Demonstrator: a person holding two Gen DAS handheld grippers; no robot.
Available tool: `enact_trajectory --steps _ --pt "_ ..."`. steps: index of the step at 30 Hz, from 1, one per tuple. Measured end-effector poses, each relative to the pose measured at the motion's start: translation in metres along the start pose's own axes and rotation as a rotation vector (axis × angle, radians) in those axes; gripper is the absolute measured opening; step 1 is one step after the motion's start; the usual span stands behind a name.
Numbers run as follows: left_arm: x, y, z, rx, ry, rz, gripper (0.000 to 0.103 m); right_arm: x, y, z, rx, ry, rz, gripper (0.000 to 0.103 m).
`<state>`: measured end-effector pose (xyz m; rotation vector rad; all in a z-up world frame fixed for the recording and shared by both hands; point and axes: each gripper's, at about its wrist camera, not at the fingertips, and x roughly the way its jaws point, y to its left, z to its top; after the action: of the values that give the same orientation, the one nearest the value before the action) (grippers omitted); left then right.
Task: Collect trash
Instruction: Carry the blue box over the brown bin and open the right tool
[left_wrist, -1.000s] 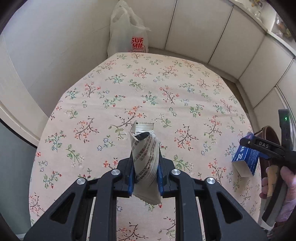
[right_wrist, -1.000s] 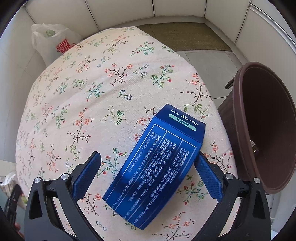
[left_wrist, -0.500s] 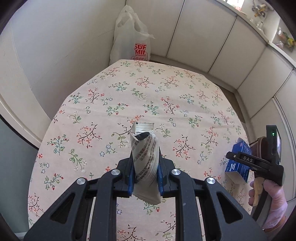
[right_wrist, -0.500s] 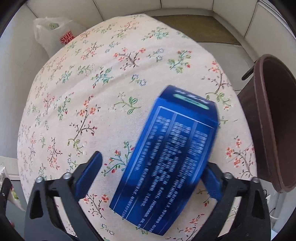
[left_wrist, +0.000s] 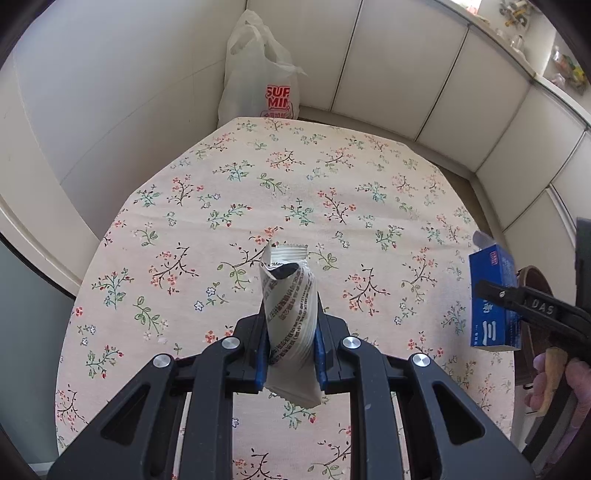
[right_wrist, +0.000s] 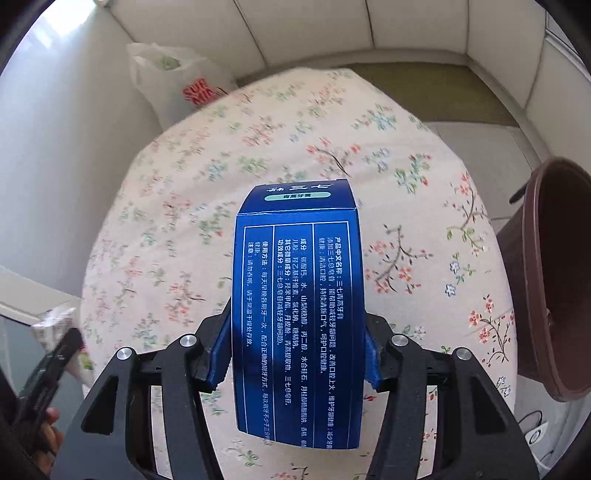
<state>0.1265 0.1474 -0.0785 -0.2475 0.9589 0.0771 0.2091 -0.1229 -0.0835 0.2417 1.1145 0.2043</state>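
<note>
My left gripper (left_wrist: 290, 343) is shut on a crumpled white wrapper (left_wrist: 288, 306) with grey print, held above the floral tablecloth (left_wrist: 258, 192). My right gripper (right_wrist: 295, 354) is shut on a blue toothpaste box (right_wrist: 297, 302), lifted off the table and pointing forward. The box also shows in the left wrist view (left_wrist: 493, 299) at the right, clamped by the right gripper (left_wrist: 513, 295). A brown bin (right_wrist: 557, 273) stands beside the table's right edge, to the right of the box.
A white plastic bag with red print (left_wrist: 258, 81) stands on the floor behind the table's far edge, against the wall. White cabinet panels (left_wrist: 406, 66) run along the back. The left gripper and wrapper show at the right wrist view's lower left (right_wrist: 55, 332).
My right gripper has closed on the blue box and lifted it off the table, turning it upright. My left gripper has risen with the wrapper still clamped.
</note>
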Motion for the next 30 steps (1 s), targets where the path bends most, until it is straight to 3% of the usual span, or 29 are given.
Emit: enact_trajectory --steps 7,11,14,21,30 --pt "0.005 -0.006 -0.002 0.016 -0.001 0.005 0.019 -0.077 -0.005 0.019 0.013 -0.244 0.070 0.053" --pt "0.008 -0.010 -0.003 0.022 0.003 0.006 0.019 -0.127 -0.027 0.025 0.036 -0.428 0.014 0.053" --pt "0.011 -0.013 -0.005 0.029 0.008 0.008 0.019 -0.153 -0.049 0.027 0.060 -0.517 -0.039 0.053" --pt "0.015 -0.022 -0.008 0.048 0.011 0.008 0.019 -0.185 -0.101 0.031 0.137 -0.635 -0.161 0.053" --pt "0.015 -0.036 -0.013 0.082 0.001 -0.002 0.019 -0.196 -0.162 0.022 0.185 -0.694 -0.435 0.054"
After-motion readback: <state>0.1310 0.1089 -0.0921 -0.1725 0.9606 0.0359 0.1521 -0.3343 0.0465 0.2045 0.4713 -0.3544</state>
